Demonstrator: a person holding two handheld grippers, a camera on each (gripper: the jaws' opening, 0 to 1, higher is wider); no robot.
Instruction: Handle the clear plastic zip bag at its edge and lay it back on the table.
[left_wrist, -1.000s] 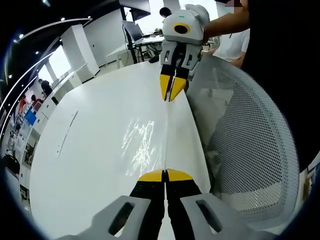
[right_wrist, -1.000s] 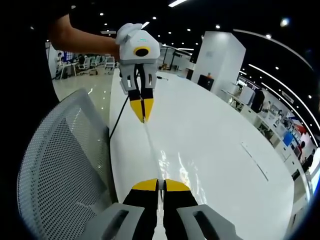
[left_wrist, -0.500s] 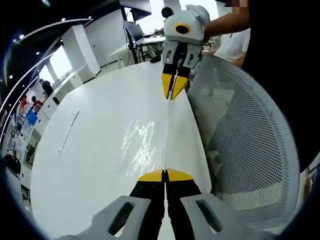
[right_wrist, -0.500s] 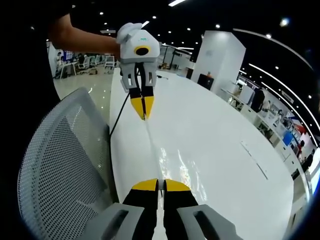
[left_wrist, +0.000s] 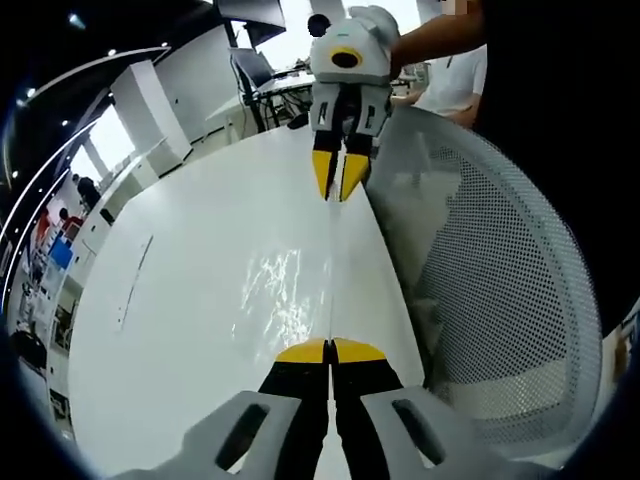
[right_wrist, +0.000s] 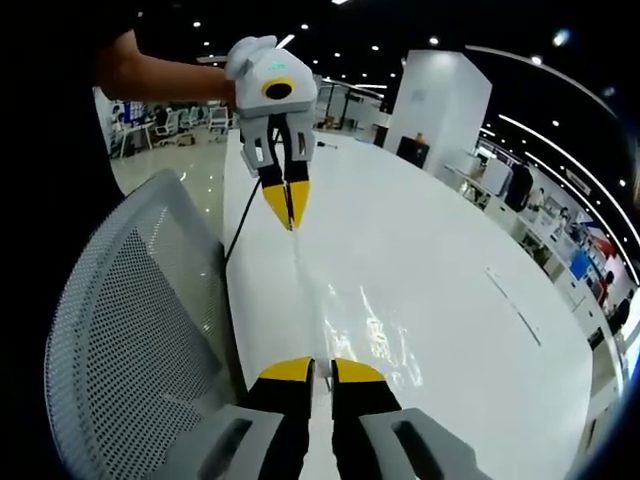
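White table (left_wrist: 180, 300), one zip bag (left_wrist: 331, 270) between two tongs.

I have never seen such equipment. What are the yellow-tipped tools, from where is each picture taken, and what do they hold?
There is no robot here. A person holds one hand-operated gripper in each hand, and each gripper has two yellow-tipped jaws and its own fisheye camera. In the left gripper view, the left gripper rises from the bottom and the other one faces it at the top. The right gripper view is the reverse, with the right gripper at the bottom. Between them stretches a clear plastic zip bag, seen almost edge-on, with glints on it, above a white table. The left gripper is closed on the bag's edge. The right gripper's jaws stand a little apart, so it seems to be letting go. A mesh chair stands beside the table.
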